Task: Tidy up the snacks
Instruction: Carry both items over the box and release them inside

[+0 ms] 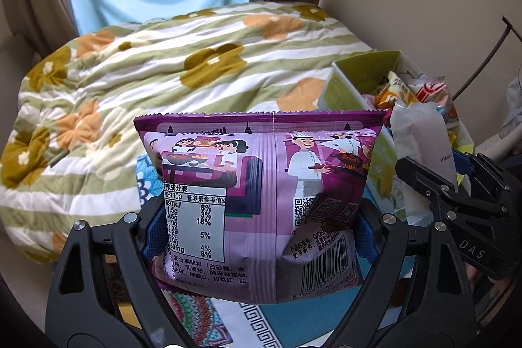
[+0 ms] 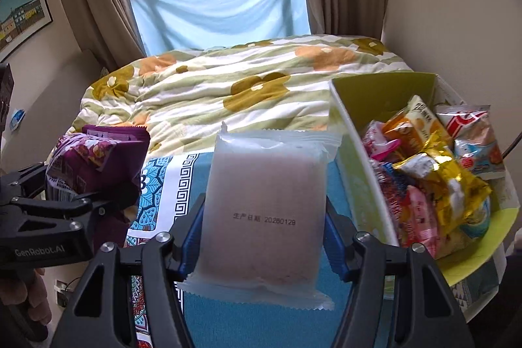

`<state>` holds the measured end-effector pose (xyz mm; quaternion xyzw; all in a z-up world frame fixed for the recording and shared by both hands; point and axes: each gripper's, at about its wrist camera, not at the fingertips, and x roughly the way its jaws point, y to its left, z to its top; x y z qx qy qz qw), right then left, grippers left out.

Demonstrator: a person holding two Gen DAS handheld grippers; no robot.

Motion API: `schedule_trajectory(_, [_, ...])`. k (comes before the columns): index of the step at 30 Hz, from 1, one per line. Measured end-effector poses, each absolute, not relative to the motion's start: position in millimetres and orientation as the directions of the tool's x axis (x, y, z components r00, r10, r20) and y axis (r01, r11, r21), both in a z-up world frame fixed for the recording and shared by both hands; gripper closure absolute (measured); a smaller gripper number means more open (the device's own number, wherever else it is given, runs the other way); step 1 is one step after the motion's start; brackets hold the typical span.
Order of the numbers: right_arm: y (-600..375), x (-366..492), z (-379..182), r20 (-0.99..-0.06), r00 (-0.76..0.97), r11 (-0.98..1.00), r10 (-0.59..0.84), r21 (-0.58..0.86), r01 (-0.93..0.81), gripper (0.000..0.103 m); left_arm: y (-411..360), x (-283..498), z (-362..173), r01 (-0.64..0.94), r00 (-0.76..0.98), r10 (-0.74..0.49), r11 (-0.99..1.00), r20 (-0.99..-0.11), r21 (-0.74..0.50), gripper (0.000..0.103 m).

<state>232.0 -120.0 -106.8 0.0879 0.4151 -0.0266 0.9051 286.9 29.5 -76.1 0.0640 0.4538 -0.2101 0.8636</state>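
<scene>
while both tongs are raised above the table [image 2: 261, 325], each has a packet clamped between its blue pads. the left tongs [image 1: 257, 234] stand fairly wide, closed on the sides of a purple snack bag [image 1: 261, 185], which stands upright with its nutrition panel facing the camera. the right tongs [image 2: 261, 247] are set narrower, closed on a frosted white packet [image 2: 264, 217] printed with a date line. no free gap shows at either set of pads.

to the right of the right tongs, just beside the white packet, sits a green box [image 2: 352, 132]. it already contains a loose heap of snacks [image 2: 434, 178].

progress, as a judgement: sorting appears well advanced. the box is partly filled, and the two held packets are the only snacks visible outside it. remaining step: carry both over the box wall and release.

count: two tongs, two held packets, one box. the heap holds roughly eight packets; overlap prevents an exact count. beyond the tongs lies a bed with one floral quilt [image 1: 163, 70].
</scene>
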Motion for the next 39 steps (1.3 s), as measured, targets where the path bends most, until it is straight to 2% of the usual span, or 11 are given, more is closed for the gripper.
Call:
schedule_trajectory(10, [-250, 219, -62, -0.696, 0.718, 0.975, 0.001, 0.161, 0.155, 0.044, -99, 303, -40, 0.407, 0.52, -0.329, 0.907, -0.788, -0.11, 0.016])
schedule_trajectory(20, [-365, 255, -64, -0.702, 0.71, 0.987, 0.063, 0.151, 0.062, 0.044, -230, 363, -83, 0.314, 0.449, -0.306, 0.934, -0.84, -0.173, 0.015])
schedule_trajectory(24, [-392, 272, -69, -0.714, 0.693, 0.986, 0.1, 0.163, 0.026, 0.044, -255, 383, -105, 0.286, 0.412, -0.283, 0.943, -0.866, -0.172, 0.007])
schedule_trajectory(30, [-409, 289, -82, -0.725, 0.672, 0.982, 0.15, 0.187, -0.017, 0.044, -258, 387, -127, 0.252, 0.378, -0.21, 0.96, -0.901, -0.118, 0.007])
schedule_trajectory(36, [-413, 292, -89, -0.726, 0.662, 0.976, 0.184, 0.216, -0.035, 0.044, -257, 383, -121, 0.277, 0.386, -0.265, 0.947, -0.884, -0.163, 0.006])
schedule_trajectory(37, [-413, 292, -88, -0.724, 0.664, 0.975, 0.187, 0.22, -0.035, 0.044, -260, 383, -119, 0.288, 0.388, -0.264, 0.945, -0.883, -0.156, 0.001])
schedule_trajectory(39, [-414, 292, -86, -0.718, 0.669, 0.973, 0.192, 0.227, -0.036, 0.044, -264, 380, -113, 0.312, 0.411, -0.261, 0.941, -0.874, -0.134, 0.001])
